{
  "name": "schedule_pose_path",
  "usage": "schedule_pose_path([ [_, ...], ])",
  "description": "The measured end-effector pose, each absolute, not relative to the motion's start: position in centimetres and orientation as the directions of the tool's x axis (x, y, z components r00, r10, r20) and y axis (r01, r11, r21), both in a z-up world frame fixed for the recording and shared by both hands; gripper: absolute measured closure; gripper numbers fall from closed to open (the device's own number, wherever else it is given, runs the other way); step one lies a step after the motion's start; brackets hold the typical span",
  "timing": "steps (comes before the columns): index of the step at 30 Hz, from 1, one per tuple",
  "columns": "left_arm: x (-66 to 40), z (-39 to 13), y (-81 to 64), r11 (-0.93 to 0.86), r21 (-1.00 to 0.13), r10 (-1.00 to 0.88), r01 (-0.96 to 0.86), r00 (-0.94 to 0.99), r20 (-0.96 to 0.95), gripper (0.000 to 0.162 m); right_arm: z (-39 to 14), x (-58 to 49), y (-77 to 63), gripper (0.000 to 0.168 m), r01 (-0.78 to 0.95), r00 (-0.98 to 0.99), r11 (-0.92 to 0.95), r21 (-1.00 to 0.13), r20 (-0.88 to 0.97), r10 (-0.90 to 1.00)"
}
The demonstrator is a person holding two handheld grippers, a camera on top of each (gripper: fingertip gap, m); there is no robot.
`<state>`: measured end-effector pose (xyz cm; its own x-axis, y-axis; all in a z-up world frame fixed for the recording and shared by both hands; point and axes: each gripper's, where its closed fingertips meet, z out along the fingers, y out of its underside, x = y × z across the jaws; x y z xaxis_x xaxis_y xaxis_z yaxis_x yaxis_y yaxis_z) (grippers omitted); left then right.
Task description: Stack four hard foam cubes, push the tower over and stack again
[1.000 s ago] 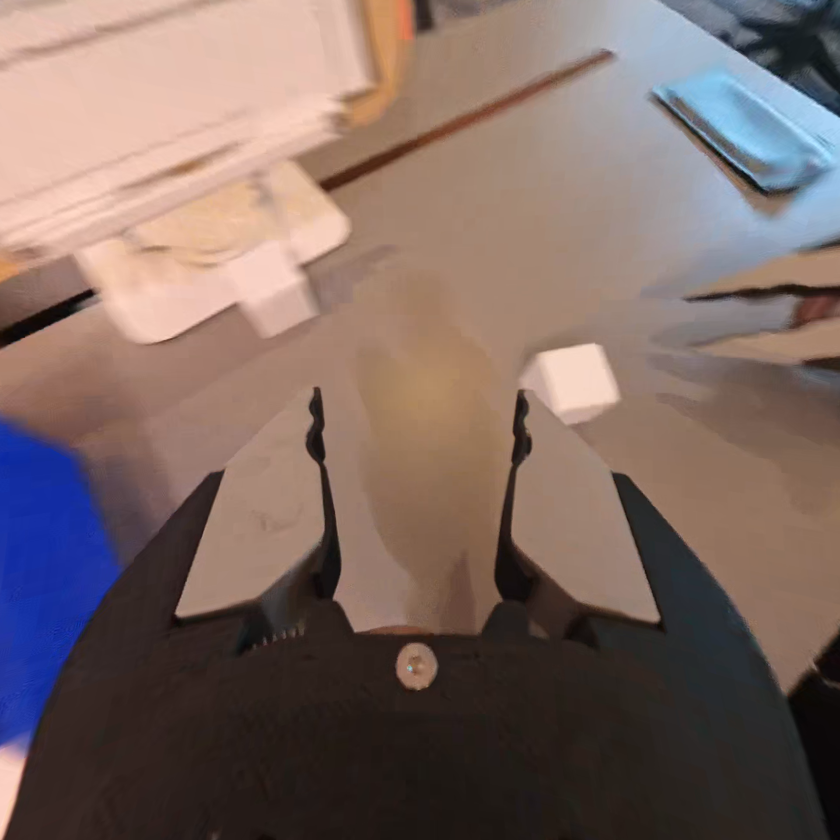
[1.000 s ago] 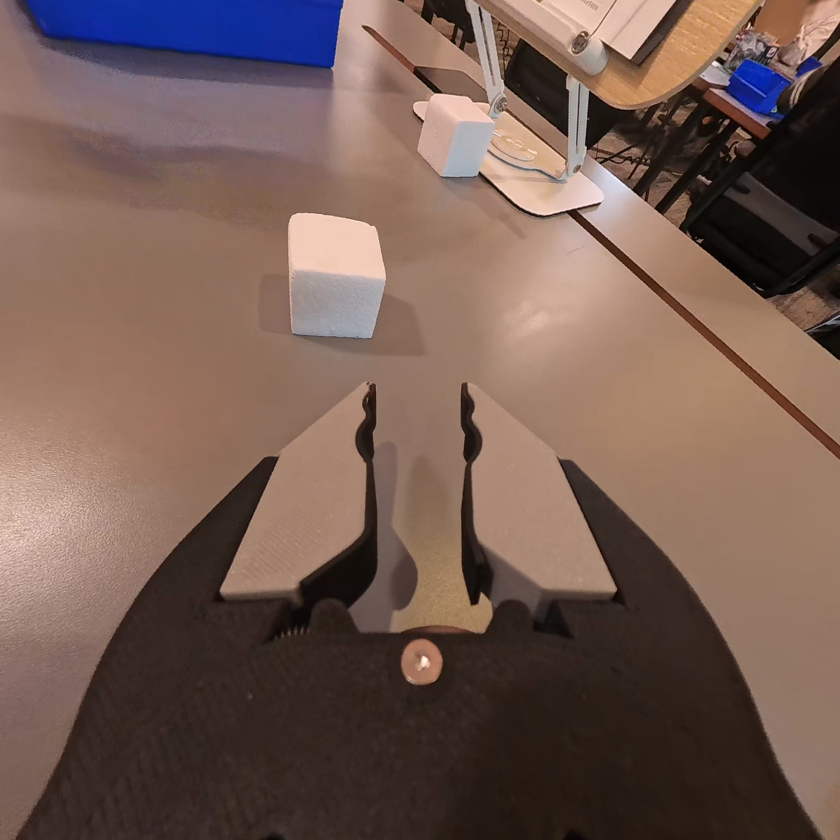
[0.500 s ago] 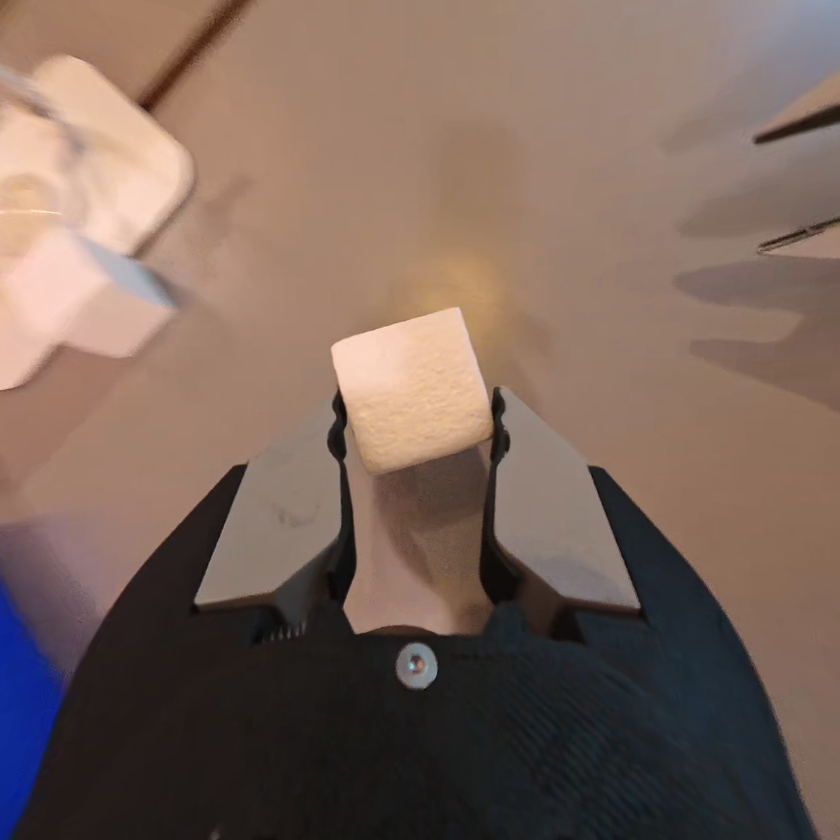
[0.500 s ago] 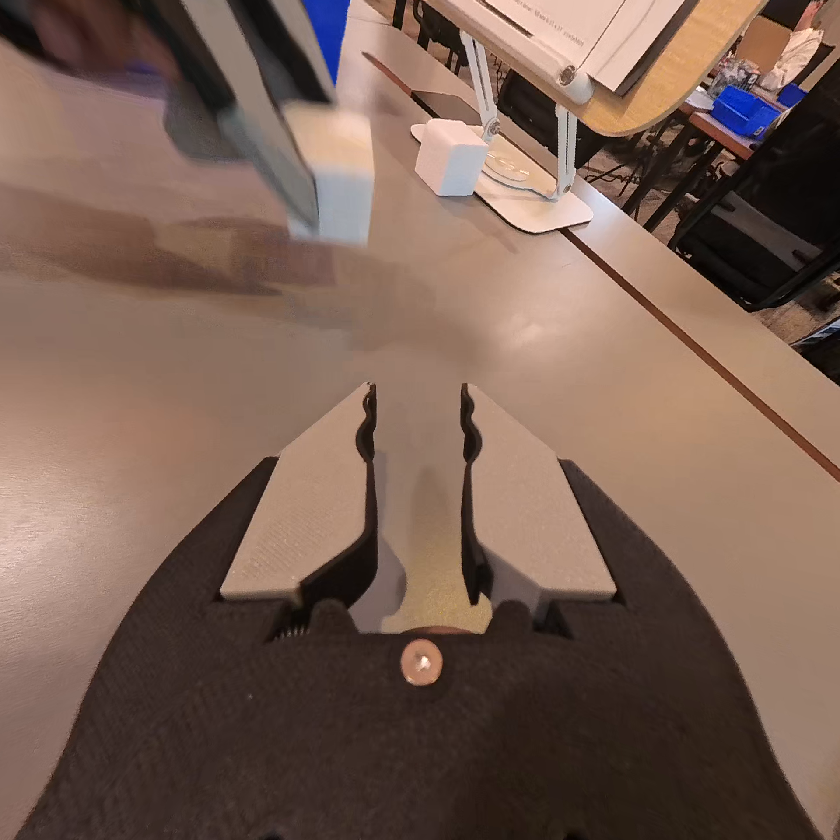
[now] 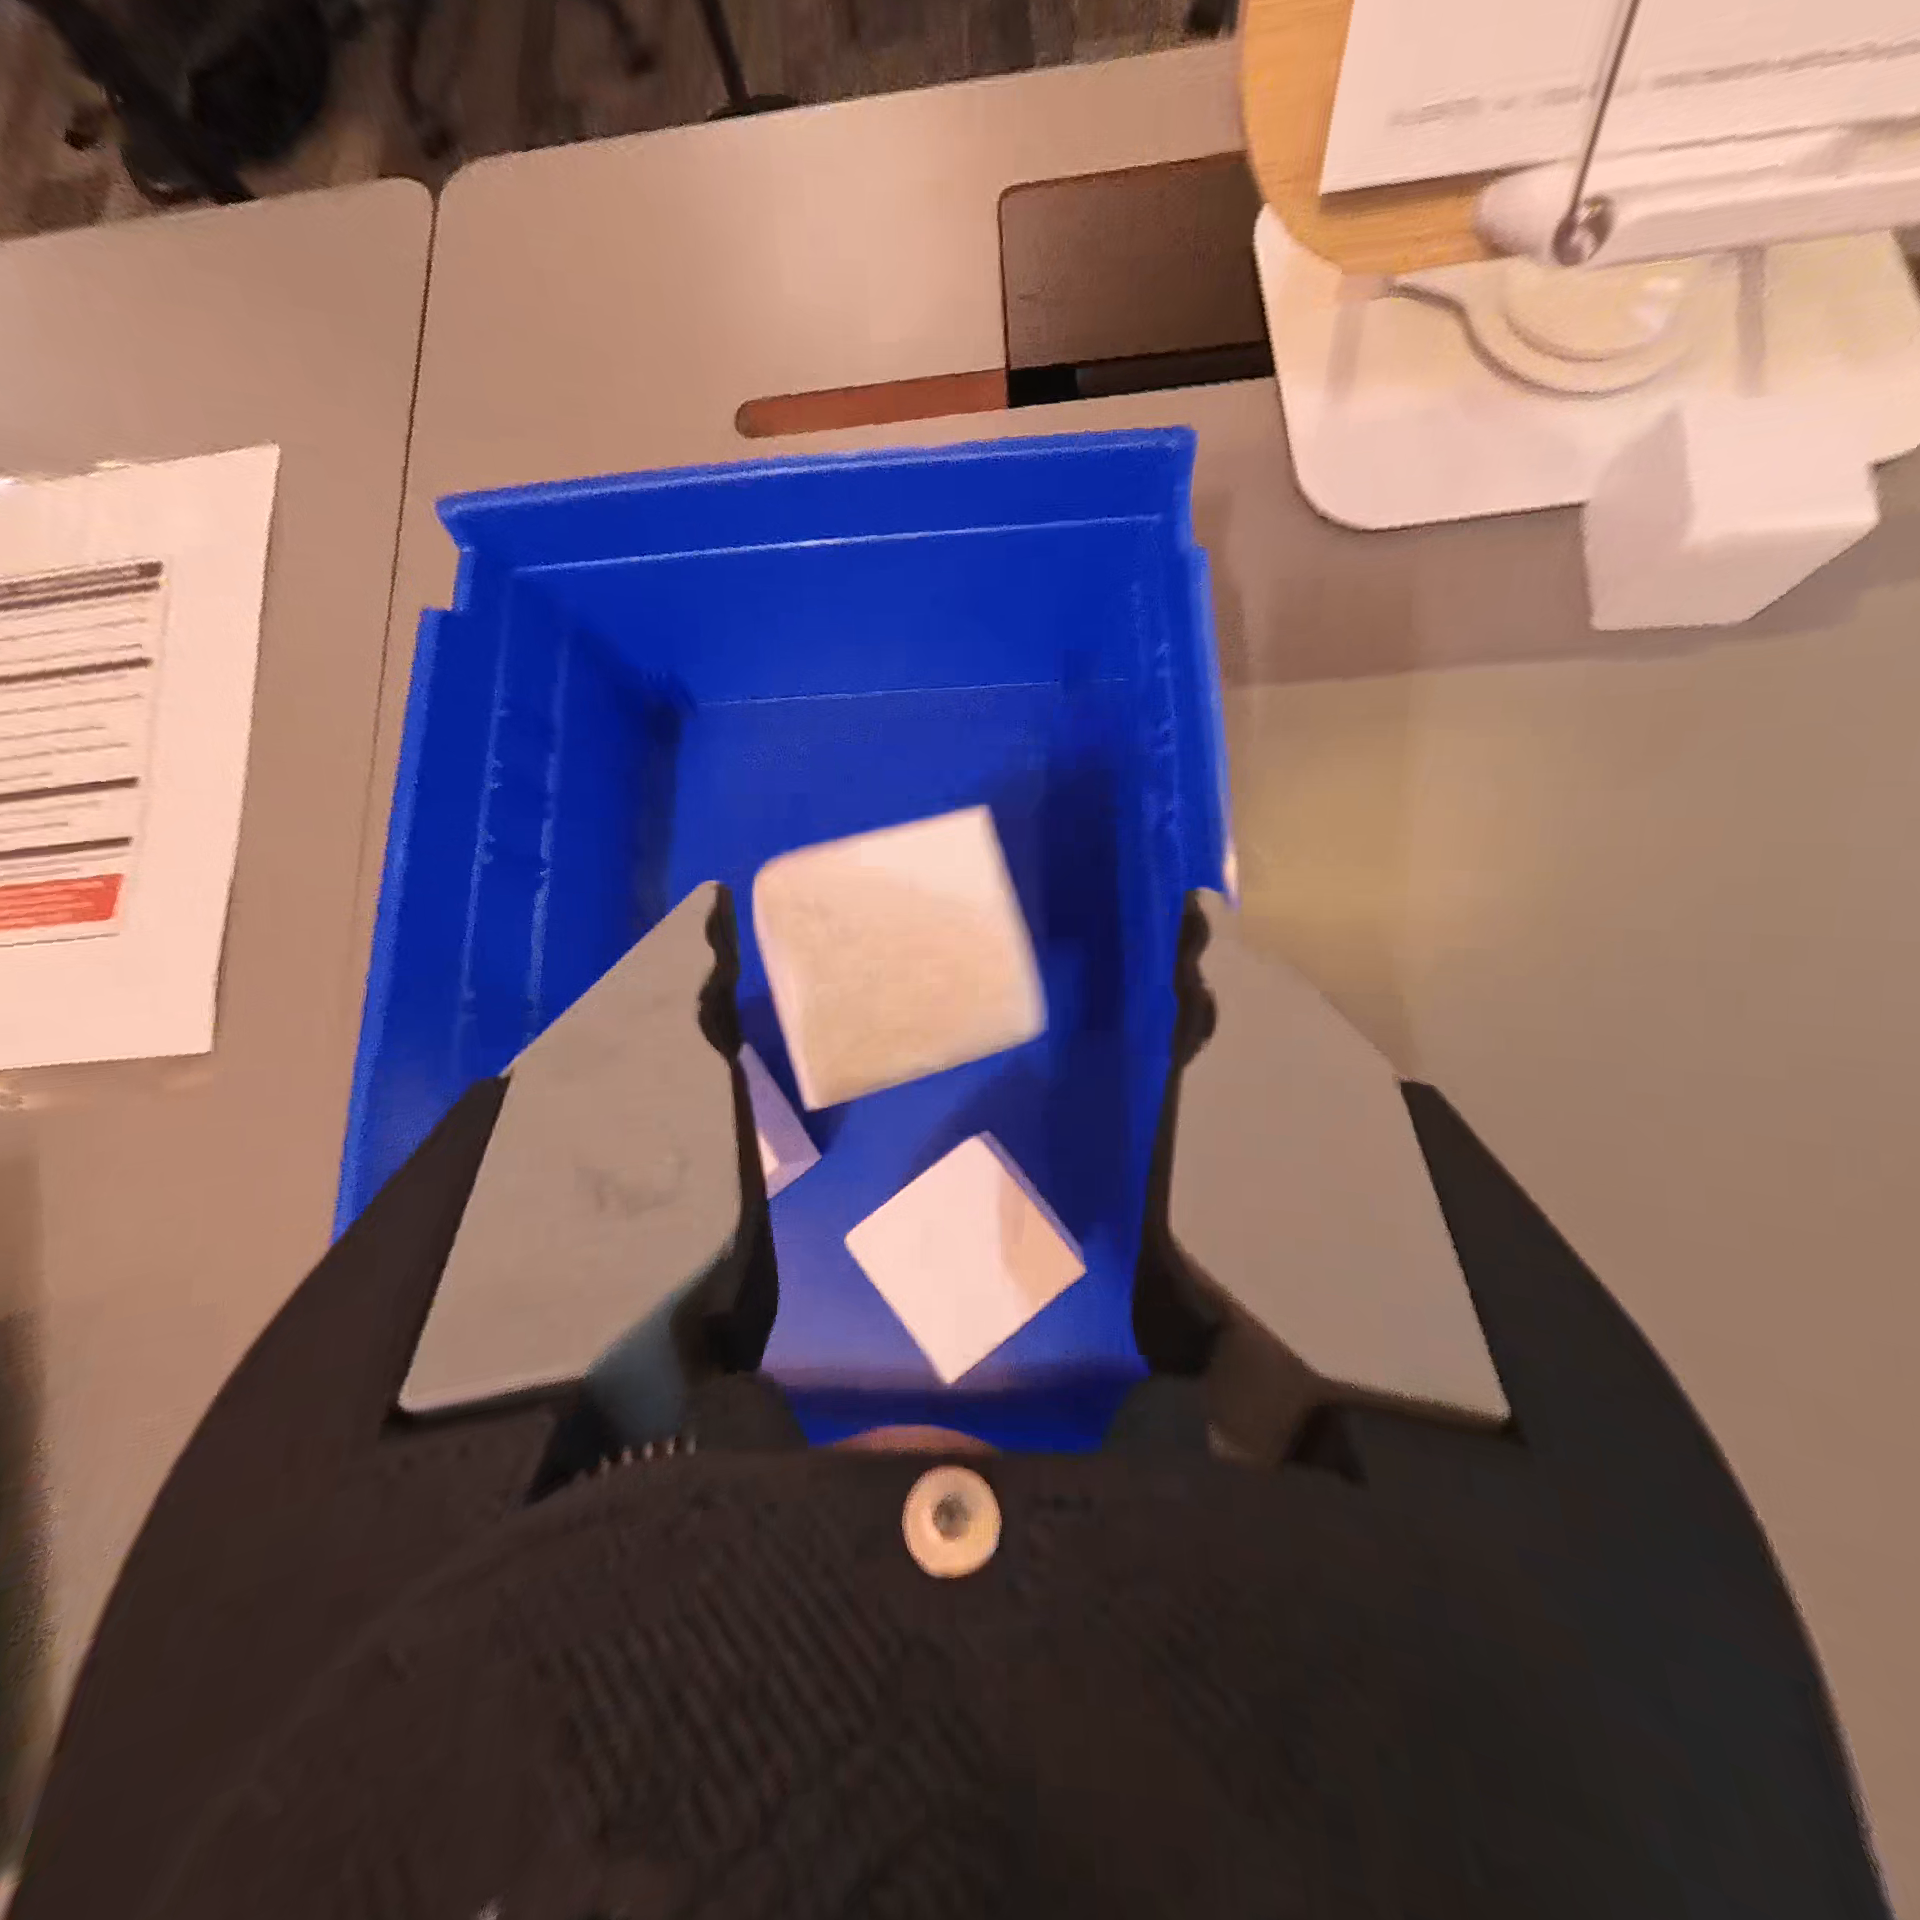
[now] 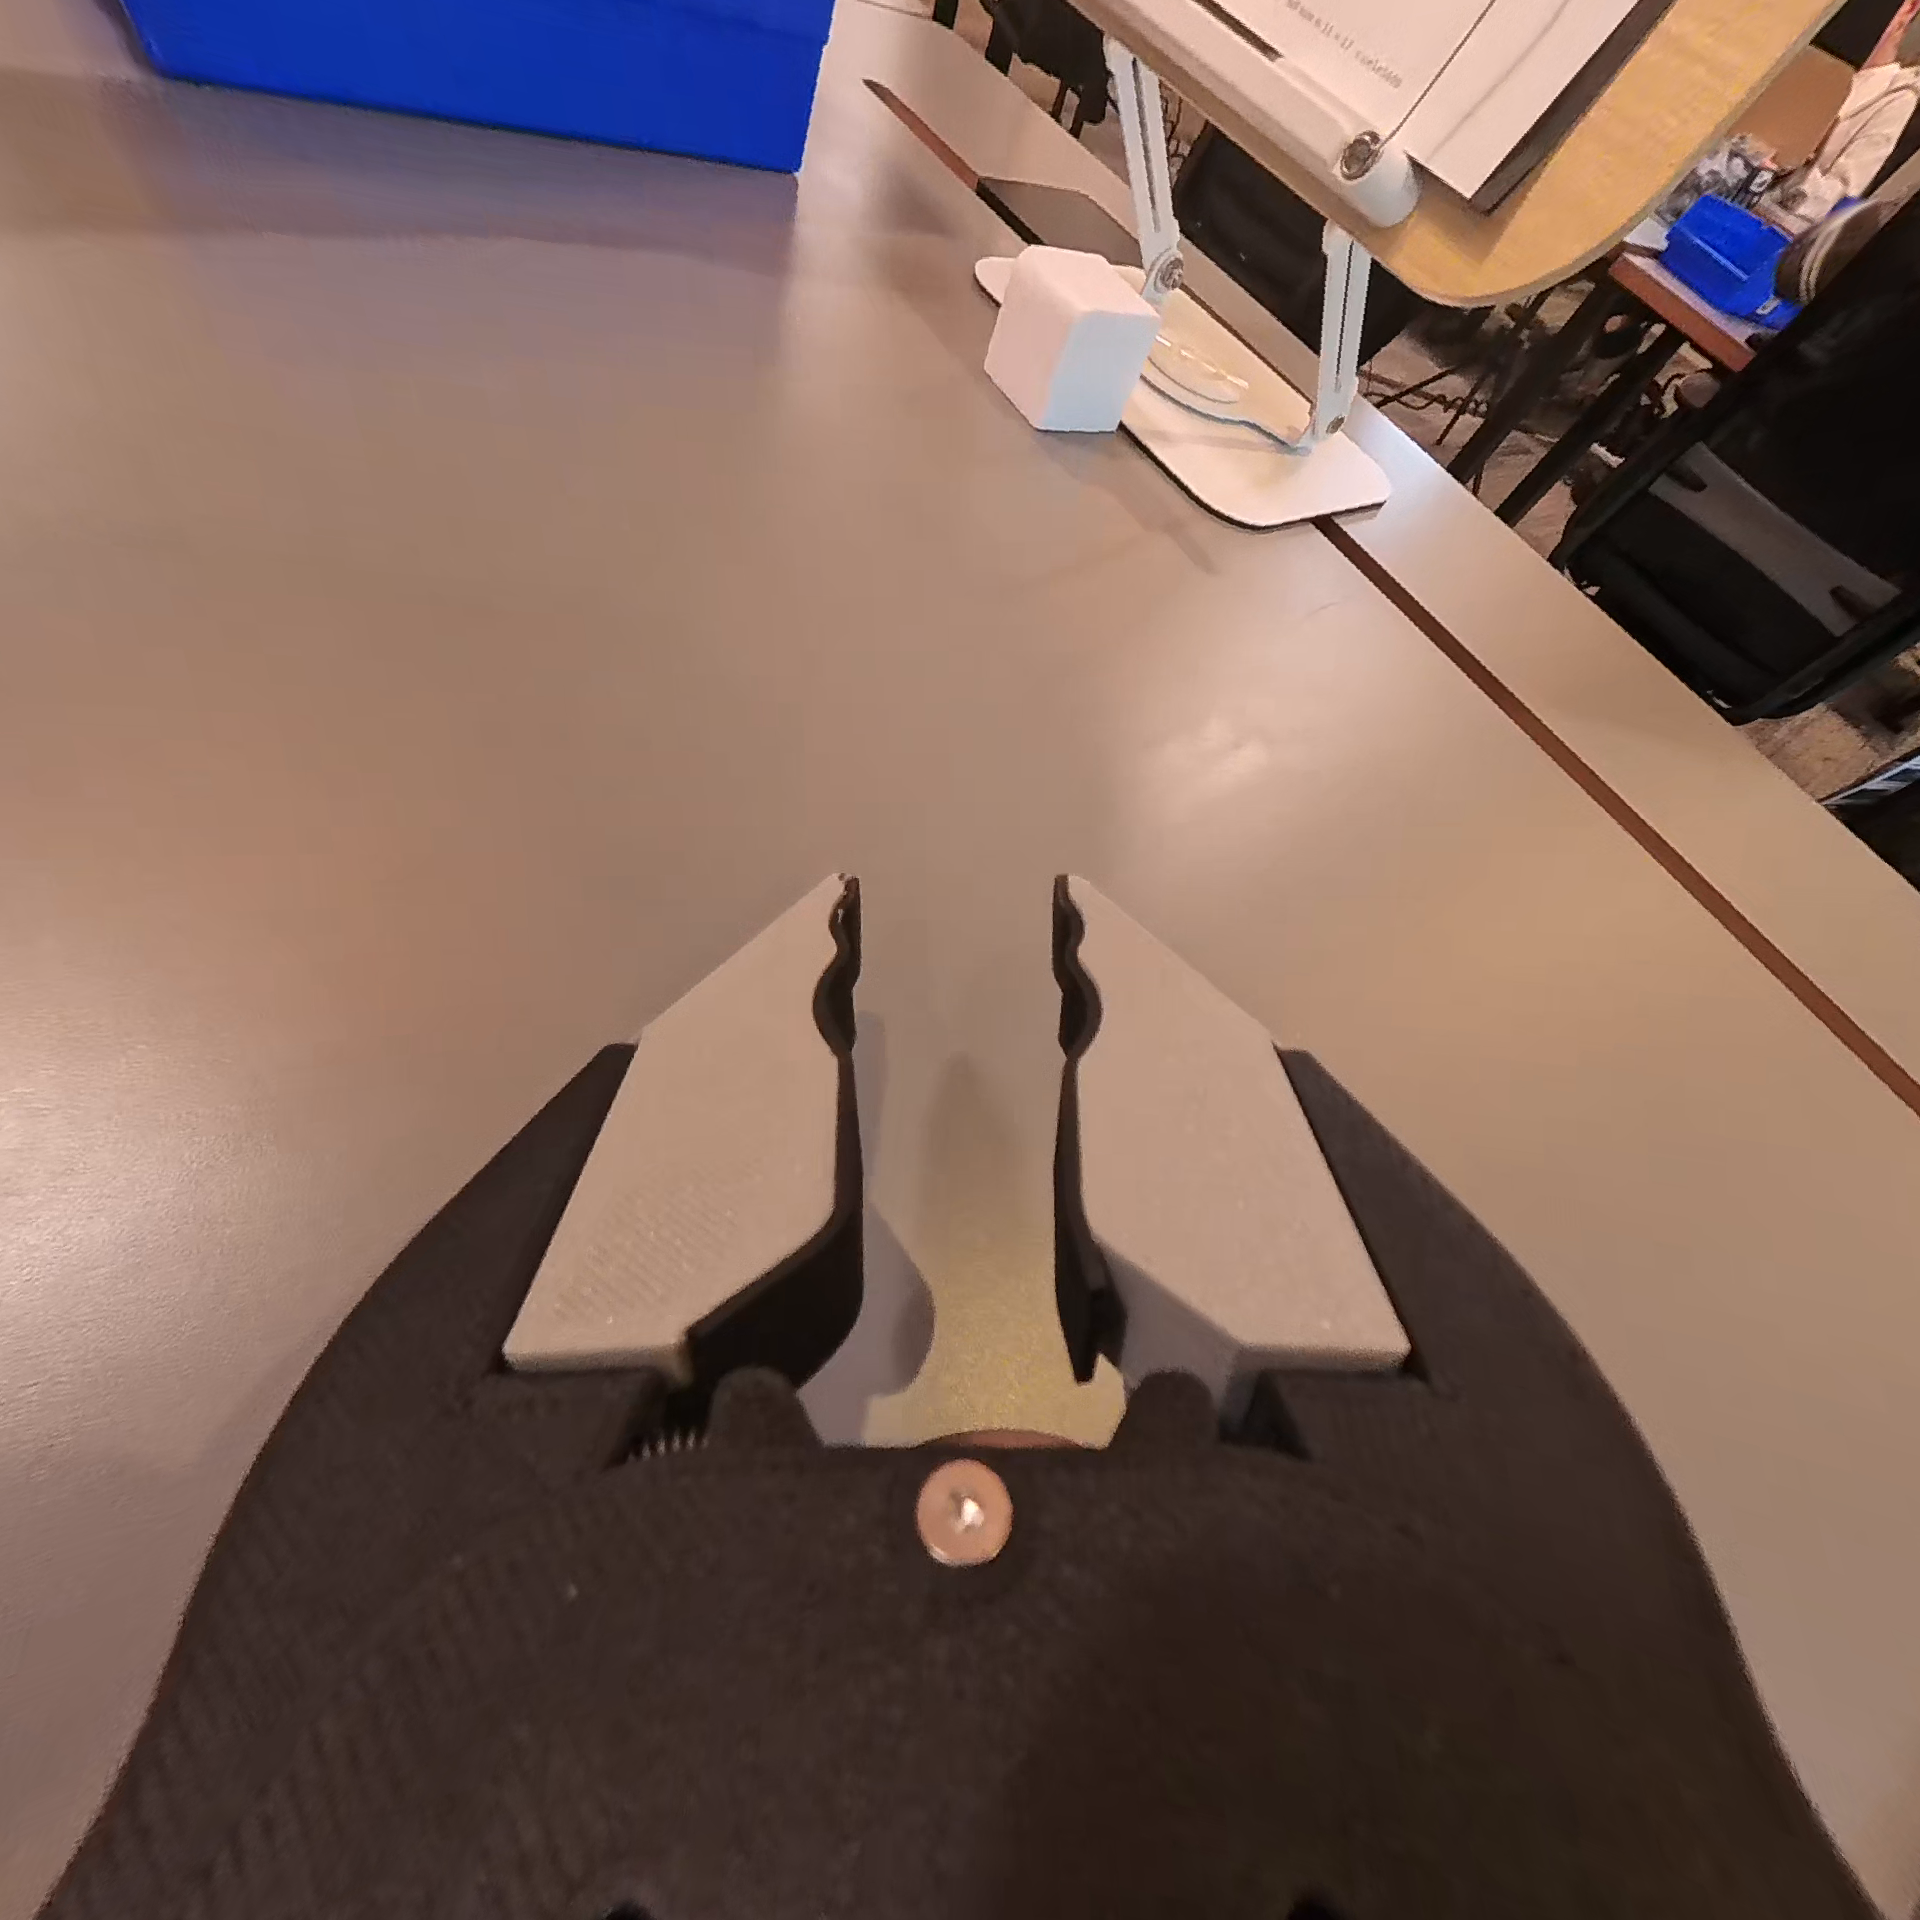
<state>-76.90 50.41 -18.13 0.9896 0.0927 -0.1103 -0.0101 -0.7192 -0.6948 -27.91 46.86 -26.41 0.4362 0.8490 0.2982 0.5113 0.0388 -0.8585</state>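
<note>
— Left gripper (image 5: 951, 914)?
— Fingers spread above the blue bin (image 5: 582, 831); one foam cube (image 5: 899, 951) between them, untouched, probably falling. It may bounce out.
— Right gripper (image 6: 956, 904)?
— Parted, empty — another cube (image 6: 1070, 348) sits far across the table (image 6: 520, 623).

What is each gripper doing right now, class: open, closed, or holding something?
Left gripper: open above the blue bin; a foam cube sits between its fingers, ungripped.
Right gripper: open, holding nothing, over the table.
</note>
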Motion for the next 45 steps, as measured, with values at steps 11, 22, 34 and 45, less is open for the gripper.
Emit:
schedule_pose_path([
  [11, -57.0, -19.6, 58.0, -0.547, -0.815, -0.222, -0.19, 0.972, -0.078, 0.075, -26.4, -27.9, 47.0, 0.134, 0.502, 0.439, 0.025, -0.865, 0.28, 0.854],
  [22, -54.8, -30.1, 68.2, -0.616, -0.784, -0.012, -0.073, 0.996, -0.084, 0.102, -26.0, -27.8, 46.9, 0.134, 0.485, 0.44, 0.025, -0.874, 0.269, 0.857],
  [34, -57.9, -16.6, 56.1, -0.46, -0.864, -0.127, -0.202, 0.979, -0.161, 0.104, -25.0, -27.5, 46.9, 0.137, 0.467, 0.454, 0.053, -0.883, 0.291, 0.842],
  [45, -75.7, -15.8, 49.8, -0.62, -0.78, 0.161, 0.09, 0.987, -0.014, 0.086, -26.0, -27.4, 47.6, 0.138, 0.5, 0.471, 0.057, -0.864, 0.327, 0.819],
])
